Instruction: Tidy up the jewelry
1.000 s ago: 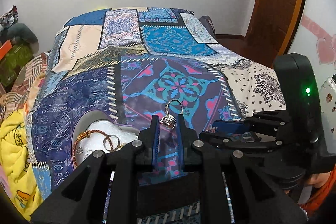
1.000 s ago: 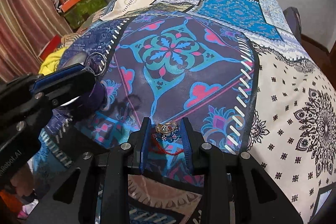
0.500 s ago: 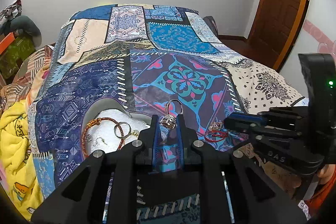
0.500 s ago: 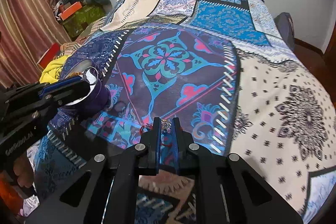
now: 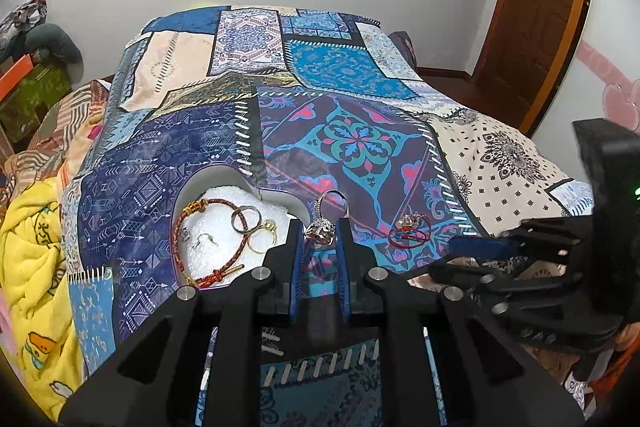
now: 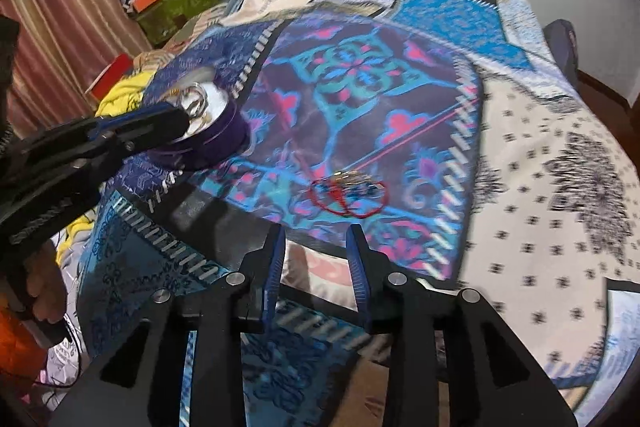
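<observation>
Left hand-held gripper (image 5: 320,227): clamped on a silver ring (image 5: 325,223) with a stone cluster, held above the bed.
Right hand-held gripper (image 6: 316,233): jaws just opened, standing apart, nothing between them.
Red cord bracelet (image 6: 347,195): lying with small gold pieces on the patchwork bedspread (image 5: 340,143), just beyond the right fingertips.
Jewelry dish (image 5: 208,187): white-lined, left of the held ring; holds a braided bracelet (image 5: 192,223), rings and an earring.
</observation>
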Motion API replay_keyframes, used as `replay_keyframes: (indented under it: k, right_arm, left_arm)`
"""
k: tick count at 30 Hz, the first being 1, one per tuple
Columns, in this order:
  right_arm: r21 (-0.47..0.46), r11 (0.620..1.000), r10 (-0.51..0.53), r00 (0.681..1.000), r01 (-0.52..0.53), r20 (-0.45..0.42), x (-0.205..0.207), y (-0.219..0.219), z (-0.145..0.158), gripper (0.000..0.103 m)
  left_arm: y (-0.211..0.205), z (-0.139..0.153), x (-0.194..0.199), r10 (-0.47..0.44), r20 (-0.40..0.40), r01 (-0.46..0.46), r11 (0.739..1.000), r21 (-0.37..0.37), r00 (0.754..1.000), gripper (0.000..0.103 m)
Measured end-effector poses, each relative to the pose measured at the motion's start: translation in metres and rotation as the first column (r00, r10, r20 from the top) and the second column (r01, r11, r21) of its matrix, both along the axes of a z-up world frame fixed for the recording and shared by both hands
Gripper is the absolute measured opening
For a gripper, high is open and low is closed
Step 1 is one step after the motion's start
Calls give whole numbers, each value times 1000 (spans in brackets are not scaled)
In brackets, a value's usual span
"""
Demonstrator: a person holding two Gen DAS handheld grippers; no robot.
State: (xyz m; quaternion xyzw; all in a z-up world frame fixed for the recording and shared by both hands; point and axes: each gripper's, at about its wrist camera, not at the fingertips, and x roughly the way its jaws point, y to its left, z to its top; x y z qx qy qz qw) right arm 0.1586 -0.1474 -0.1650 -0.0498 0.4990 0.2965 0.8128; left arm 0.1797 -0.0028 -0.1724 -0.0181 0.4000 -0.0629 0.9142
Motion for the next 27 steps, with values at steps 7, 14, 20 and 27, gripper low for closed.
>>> replay_keyframes:
  k: [7, 14, 20, 27]
  right_arm:
    - [8, 996, -84, 996, 84, -23, 23, 6, -14, 31]
    - [36, 993, -109, 994, 109, 1, 32, 7, -18, 32]
    - [10, 995, -104, 994, 104, 39, 26, 7, -17, 7]
    - [35, 994, -106, 994, 105, 32, 13, -2, -12, 5]
  left_arm:
    - [14, -1, -1, 26, -1, -26, 1000, -6, 1000, 14]
    - [23, -7, 3, 44, -11, -44, 999, -24, 999, 14]
    - [21, -11, 4, 37, -18, -37, 999, -32, 999, 14]
    - [22, -5, 1, 39, -8, -39, 999, -36, 999, 14]
